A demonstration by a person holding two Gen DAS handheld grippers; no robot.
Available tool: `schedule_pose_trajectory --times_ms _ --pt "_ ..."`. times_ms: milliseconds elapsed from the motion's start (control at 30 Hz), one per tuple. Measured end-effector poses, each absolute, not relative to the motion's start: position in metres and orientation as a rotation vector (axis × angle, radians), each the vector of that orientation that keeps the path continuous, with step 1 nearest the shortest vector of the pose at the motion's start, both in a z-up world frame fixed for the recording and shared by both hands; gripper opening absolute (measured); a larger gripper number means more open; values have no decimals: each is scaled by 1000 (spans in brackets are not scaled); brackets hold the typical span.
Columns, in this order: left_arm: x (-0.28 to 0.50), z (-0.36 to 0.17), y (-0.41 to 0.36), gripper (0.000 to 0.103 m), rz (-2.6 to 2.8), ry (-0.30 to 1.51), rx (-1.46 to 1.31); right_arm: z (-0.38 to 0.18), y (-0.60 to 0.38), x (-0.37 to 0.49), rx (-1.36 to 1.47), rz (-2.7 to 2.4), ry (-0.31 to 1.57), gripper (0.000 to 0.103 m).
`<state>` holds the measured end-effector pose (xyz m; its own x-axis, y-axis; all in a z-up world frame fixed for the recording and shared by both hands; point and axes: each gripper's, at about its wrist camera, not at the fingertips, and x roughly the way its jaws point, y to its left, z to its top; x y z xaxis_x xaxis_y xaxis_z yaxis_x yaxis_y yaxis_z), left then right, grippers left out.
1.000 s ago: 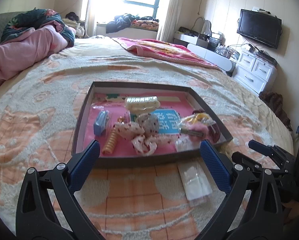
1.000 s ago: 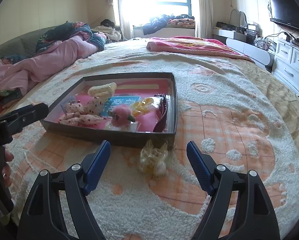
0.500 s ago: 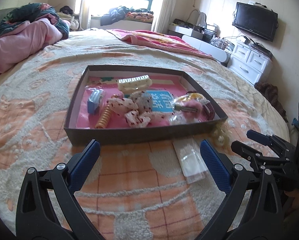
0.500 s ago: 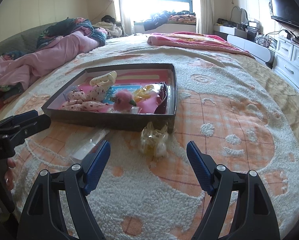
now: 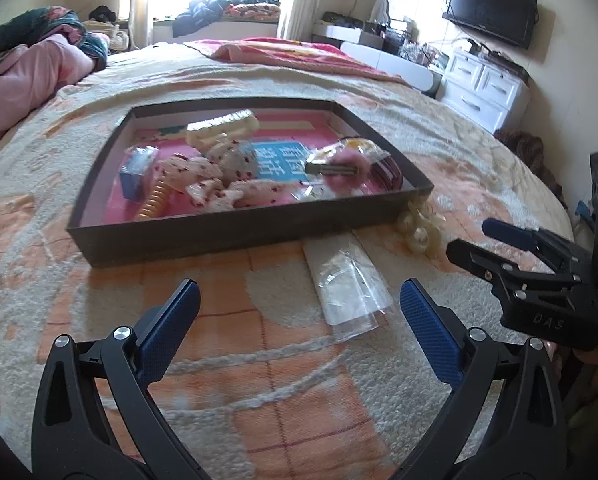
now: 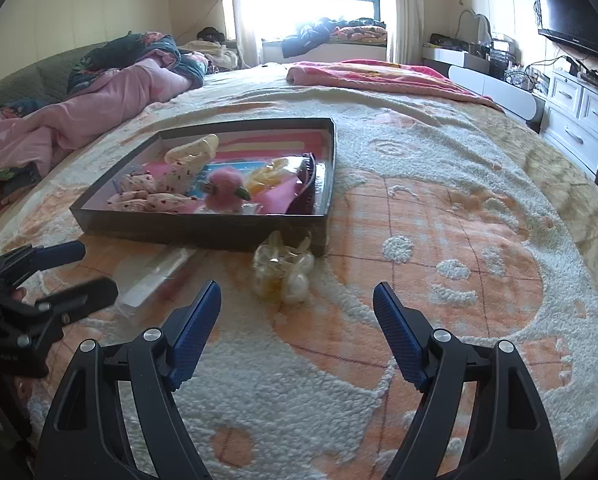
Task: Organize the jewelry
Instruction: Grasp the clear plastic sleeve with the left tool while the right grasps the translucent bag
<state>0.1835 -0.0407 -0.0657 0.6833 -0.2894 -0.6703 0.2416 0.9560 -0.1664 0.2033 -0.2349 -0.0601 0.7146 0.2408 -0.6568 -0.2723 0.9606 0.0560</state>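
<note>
**Left hand-held gripper closing in on the clear packet outside the tray**

Since the earlier frames the left hand-held gripper (image 5: pixel 299 332) has been coming down and drawing back from the tray (image 5: pixel 235 236), so that the clear plastic packet (image 5: pixel 349 288), formerly low between its fingers, is now lying ahead of them and toward the right one. The right hand-held gripper (image 6: pixel 297 336) is holding much the same place as before.

Both hand-held grippers are standing wide open and gripping nothing. The step in hand appears to be gathering the loose pieces that are lying on the bed's blanket (image 6: pixel 439 240) outside the tray. The left one seems to be lining up on the packet, and the right is hovering just short of the pale yellow crinkled bundle (image 6: pixel 285 270), which is sitting against the tray's near right corner.

The packet is lying flat on the blanket, just in front of the tray's near wall. Its long axis is running from the tray wall back toward the left hand-held gripper, slanting to the right as it nears. What is inside it is too faint to tell.

The next move probably calls for the left hand-held gripper shifting a little rightward, so that its fingers are straddling the packet's short width, then dropping low enough to pinch thin, slippery film off soft pile.
</note>
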Motion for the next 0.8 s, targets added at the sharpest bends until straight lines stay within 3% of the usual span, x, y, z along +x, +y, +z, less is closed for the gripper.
schedule_pose_trajectory --times_ms 100,333,800 --pt "186 -69 -48 91 -323 774 -57 -63 -241 210 -5 301 738 76" --pt "198 -79 -62 70 -369 820 -53 -72 -246 231 69 342 798 66" --pt "211 -87 -65 48 -359 872 -69 -81 -236 248 94 392 841 42"
